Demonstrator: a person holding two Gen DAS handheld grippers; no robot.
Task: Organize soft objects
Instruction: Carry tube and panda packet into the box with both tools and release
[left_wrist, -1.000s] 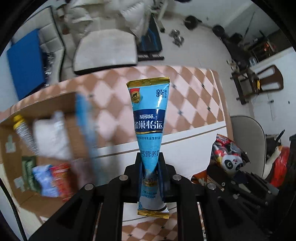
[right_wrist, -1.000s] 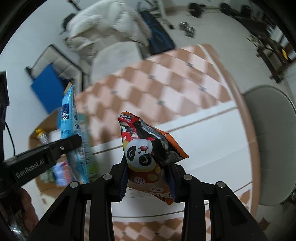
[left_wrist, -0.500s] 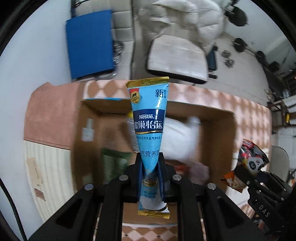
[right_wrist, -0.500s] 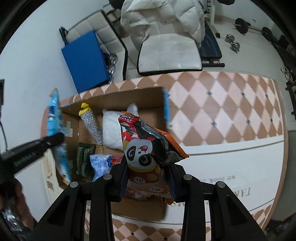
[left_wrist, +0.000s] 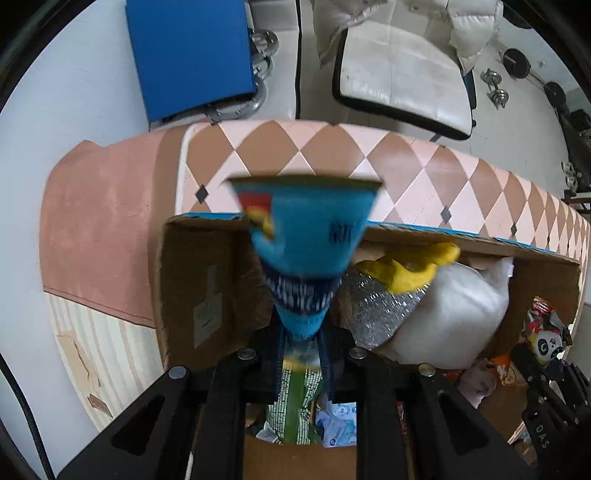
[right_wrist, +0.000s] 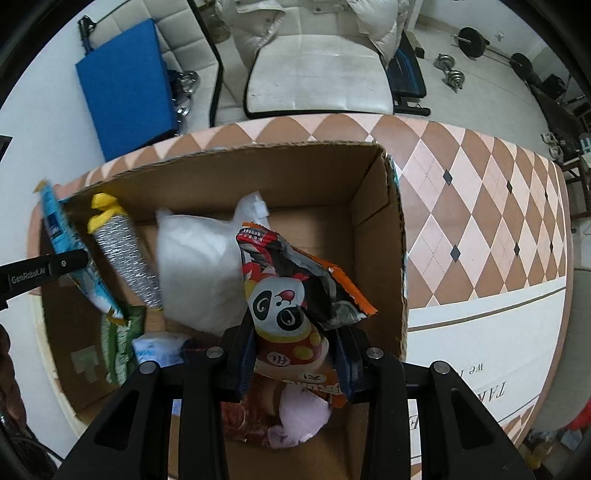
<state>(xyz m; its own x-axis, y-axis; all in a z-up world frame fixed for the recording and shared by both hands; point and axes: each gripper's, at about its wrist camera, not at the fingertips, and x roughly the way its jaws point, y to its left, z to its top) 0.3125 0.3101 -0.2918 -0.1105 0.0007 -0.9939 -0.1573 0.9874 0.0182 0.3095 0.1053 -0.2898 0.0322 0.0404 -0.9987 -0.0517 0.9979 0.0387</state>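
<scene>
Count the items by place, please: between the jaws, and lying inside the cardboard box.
Between jaws: 2 (blue sachet, panda bag)
Lying in box: 6 (silver roll, white bag, green packet, pale blue packet, pink item, brown packet)
Total: 8

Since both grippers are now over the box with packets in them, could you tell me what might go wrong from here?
1. The blue sachet is blurred in the left gripper, so it may be slipping and could drop at the cardboard box edge.
2. The panda snack bag in the right gripper hangs over already piled items; it could land on top and slide.
3. Both grippers are close together; they could collide.
</scene>
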